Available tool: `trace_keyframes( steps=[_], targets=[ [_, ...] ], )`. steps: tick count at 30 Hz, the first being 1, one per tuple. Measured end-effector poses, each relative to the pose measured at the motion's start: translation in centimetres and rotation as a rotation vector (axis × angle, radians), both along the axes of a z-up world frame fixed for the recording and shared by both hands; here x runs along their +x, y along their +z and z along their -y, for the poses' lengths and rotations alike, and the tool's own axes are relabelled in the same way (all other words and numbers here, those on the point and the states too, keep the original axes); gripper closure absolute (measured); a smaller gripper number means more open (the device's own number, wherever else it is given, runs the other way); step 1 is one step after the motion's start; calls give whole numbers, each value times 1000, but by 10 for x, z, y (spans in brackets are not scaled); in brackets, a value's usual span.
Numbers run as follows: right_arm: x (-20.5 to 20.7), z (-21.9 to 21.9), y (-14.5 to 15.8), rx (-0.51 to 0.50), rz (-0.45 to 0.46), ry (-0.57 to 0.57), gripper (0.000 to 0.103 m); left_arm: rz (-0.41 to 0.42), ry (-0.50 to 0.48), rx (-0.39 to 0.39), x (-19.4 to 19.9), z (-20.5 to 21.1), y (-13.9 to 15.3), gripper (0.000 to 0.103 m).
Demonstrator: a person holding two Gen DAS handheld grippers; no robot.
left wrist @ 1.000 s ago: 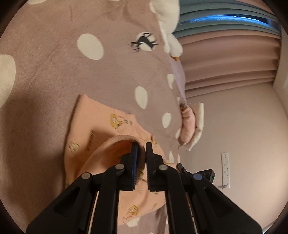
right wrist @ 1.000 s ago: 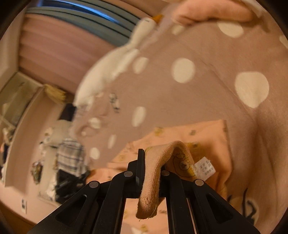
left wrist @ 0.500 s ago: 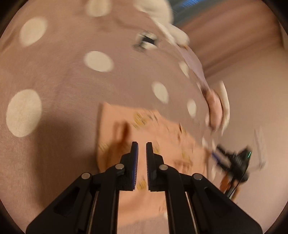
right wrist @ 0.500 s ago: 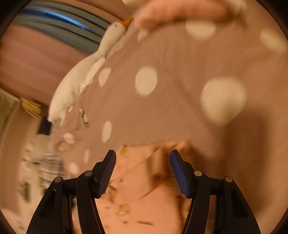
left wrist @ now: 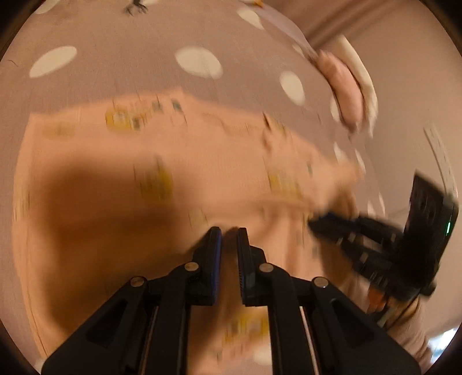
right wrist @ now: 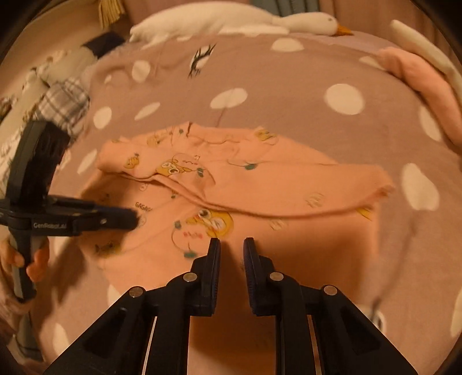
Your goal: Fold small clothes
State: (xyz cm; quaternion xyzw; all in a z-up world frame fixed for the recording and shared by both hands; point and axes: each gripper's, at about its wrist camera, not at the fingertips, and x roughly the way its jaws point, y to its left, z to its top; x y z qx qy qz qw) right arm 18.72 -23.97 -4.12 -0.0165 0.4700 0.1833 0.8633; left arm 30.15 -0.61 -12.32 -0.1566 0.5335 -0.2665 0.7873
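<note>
A small peach garment [right wrist: 260,184] with yellow cartoon prints lies folded over itself on a mauve bedspread [right wrist: 274,80] with white dots. In the blurred left wrist view the garment [left wrist: 179,161] fills the middle. My left gripper [left wrist: 228,230] hovers low over it, jaws nearly together with a thin gap and nothing between them; it also shows in the right wrist view [right wrist: 135,220] at the garment's left part. My right gripper [right wrist: 231,241] is just above the garment's near part, jaws narrowly apart and empty; it shows blurred in the left wrist view [left wrist: 313,223].
A white plush goose [right wrist: 231,20] lies along the far edge of the bed. A pink folded cloth [right wrist: 418,78] sits at the right edge. Checked fabric [right wrist: 63,106] and other items lie at the left, beyond the bed.
My right gripper let go of the garment's fold, opened wide, then narrowed. Both grippers dropped closer to the garment, which now lies flat and folded.
</note>
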Motion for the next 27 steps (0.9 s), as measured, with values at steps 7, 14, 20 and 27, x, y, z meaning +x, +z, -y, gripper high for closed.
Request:
trace_keyframes(
  steps=[7, 14, 20, 27],
  targets=[
    [69, 12, 16, 49, 81, -208, 83, 20, 261, -72, 68, -37, 27, 92],
    [46, 46, 28, 171, 93, -259, 79, 58, 268, -46, 31, -97, 45, 59],
    [27, 21, 26, 225, 25, -158, 76, -19, 258, -92, -27, -137, 14, 59],
    [54, -89, 29, 330, -77, 34, 72, -24, 194, -119, -68, -132, 2, 62]
  ],
)
